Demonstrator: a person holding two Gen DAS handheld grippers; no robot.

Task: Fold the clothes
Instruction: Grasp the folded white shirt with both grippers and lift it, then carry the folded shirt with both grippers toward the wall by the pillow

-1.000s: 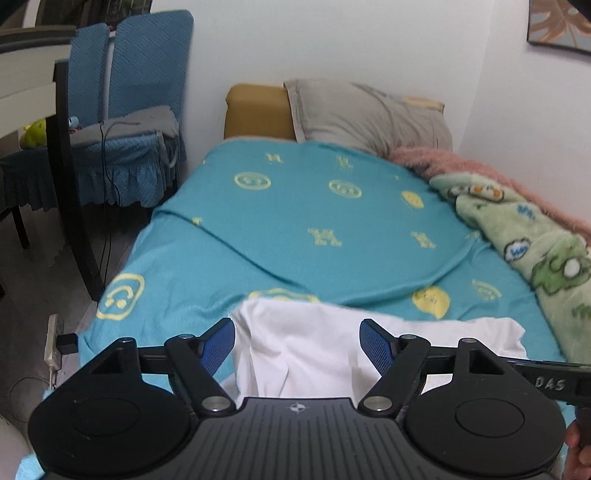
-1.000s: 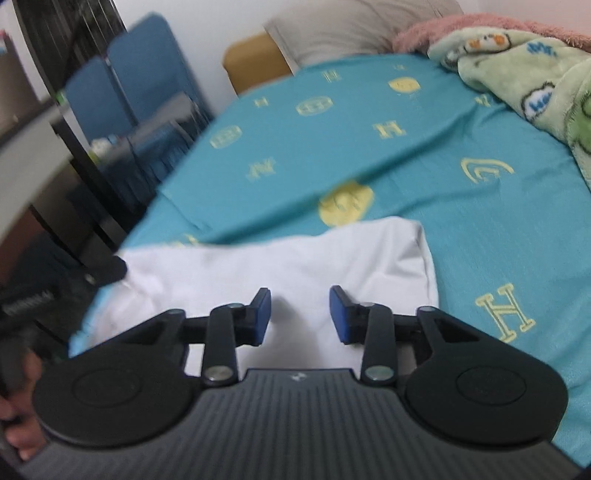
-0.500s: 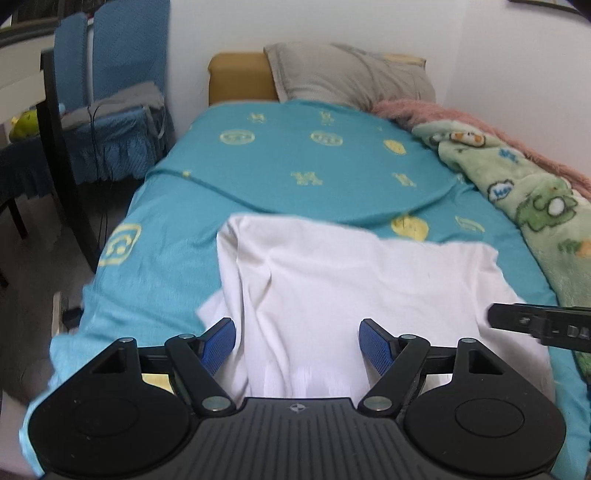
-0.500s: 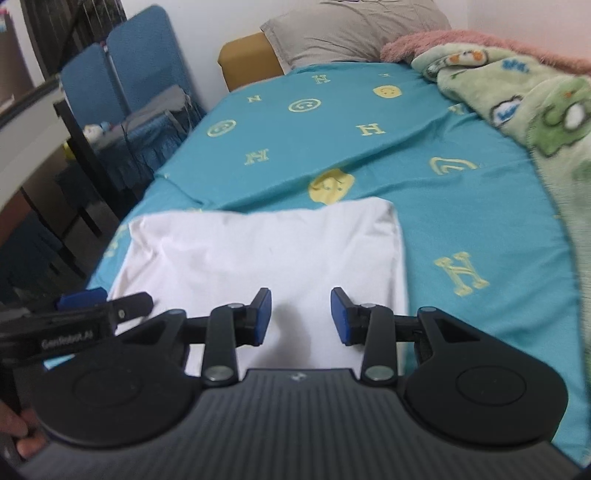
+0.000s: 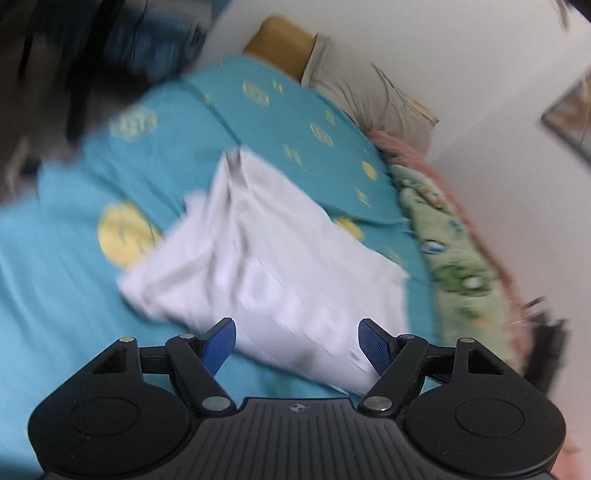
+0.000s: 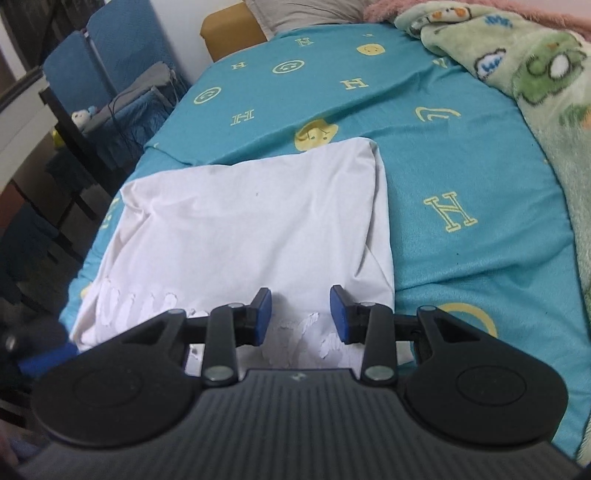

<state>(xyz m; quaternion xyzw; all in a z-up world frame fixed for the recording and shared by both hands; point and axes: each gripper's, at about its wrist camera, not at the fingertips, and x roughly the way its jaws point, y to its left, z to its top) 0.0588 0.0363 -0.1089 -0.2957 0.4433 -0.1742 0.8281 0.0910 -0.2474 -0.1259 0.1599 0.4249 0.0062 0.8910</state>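
Note:
A white garment (image 6: pixel 251 229) lies folded into a rough rectangle on the teal bedspread (image 6: pixel 461 155) near the bed's front edge. In the left wrist view the same white garment (image 5: pixel 273 254) is blurred and tilted. My left gripper (image 5: pixel 297 343) hovers over its near edge with jaws wide open and nothing between the pads. My right gripper (image 6: pixel 299 314) hangs above the garment's near right part, jaws partly open, pads clear of the cloth. A blue tip of the left gripper (image 6: pixel 44 360) shows at the lower left of the right wrist view.
A green cartoon blanket (image 6: pixel 535 74) and pink throw run along the bed's right side. A grey pillow (image 5: pixel 369 92) and mustard cushion (image 6: pixel 232 33) sit at the head. Blue chairs (image 6: pixel 110 62) and a dark table leg stand left of the bed.
The left gripper has swung sideways and rolled, so its view is now tilted and blurred. The right gripper crept forward over the garment. Both stayed apart from the cloth.

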